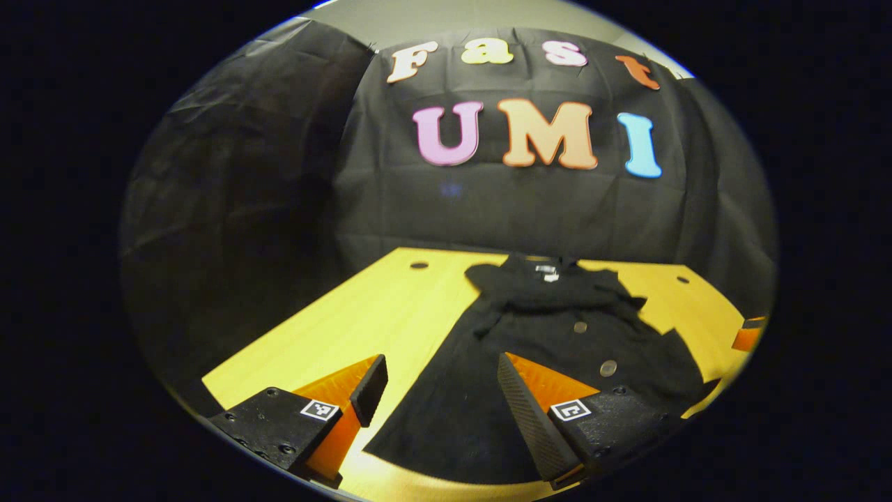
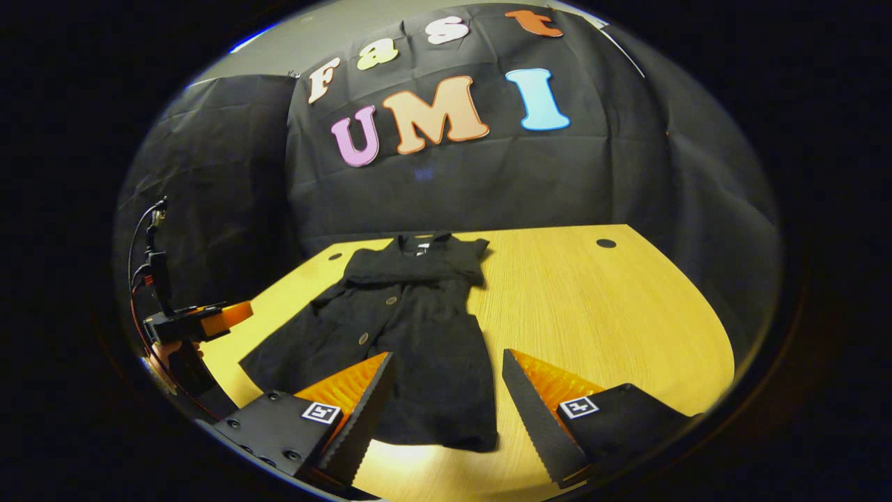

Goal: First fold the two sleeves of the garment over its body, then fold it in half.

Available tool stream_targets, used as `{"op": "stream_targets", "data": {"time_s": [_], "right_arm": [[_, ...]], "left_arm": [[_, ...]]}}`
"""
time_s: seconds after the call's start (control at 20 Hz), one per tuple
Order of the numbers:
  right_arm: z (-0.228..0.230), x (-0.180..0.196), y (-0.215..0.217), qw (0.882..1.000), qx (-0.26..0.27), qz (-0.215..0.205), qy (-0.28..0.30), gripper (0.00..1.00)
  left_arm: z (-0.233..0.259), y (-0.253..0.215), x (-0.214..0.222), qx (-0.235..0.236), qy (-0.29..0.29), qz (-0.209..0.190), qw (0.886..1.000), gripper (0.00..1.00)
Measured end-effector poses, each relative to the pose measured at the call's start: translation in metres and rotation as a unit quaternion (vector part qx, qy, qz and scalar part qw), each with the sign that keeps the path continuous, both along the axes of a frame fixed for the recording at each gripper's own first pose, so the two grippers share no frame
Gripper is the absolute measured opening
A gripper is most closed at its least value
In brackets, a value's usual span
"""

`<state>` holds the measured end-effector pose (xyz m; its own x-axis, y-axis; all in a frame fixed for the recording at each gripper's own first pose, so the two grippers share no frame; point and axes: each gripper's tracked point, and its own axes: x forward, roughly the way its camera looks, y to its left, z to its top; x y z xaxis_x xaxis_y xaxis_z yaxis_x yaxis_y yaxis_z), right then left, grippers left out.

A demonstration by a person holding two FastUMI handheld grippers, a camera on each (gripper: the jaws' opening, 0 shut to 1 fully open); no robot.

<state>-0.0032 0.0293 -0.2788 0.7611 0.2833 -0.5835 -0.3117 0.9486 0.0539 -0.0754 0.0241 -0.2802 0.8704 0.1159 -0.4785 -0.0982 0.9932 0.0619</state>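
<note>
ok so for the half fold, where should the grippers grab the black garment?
Probably the near hem corners of the black garment, coming in low from the near table edge. It lies flat with its collar at the far end and the sleeves look already folded over the chest, so the hem is the free edge. Left gripper and right gripper both hang open over that hem, one per corner.

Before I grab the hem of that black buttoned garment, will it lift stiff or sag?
The black garment will probably sag: it lies flat with soft creases near the collar. It looks thin, so likely light. On the smooth wooden table it may slide when pushed. Both grippers, left and right, hang open above its hem.
</note>
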Motion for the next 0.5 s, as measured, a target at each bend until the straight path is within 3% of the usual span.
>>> {"op": "stream_targets", "data": {"time_s": [0.3,0.5], "right_arm": [[-0.045,-0.022,0.003,0.998,-0.015,0.009,0.058,0.98],[-0.068,-0.034,0.003,0.996,-0.04,0.017,0.082,0.98]], "left_arm": [[-0.057,-0.005,-0.049,0.011,0.097,-0.011,0.995,0.95],[-0.074,0.001,-0.058,0.014,0.122,-0.003,0.992,0.94]]}}
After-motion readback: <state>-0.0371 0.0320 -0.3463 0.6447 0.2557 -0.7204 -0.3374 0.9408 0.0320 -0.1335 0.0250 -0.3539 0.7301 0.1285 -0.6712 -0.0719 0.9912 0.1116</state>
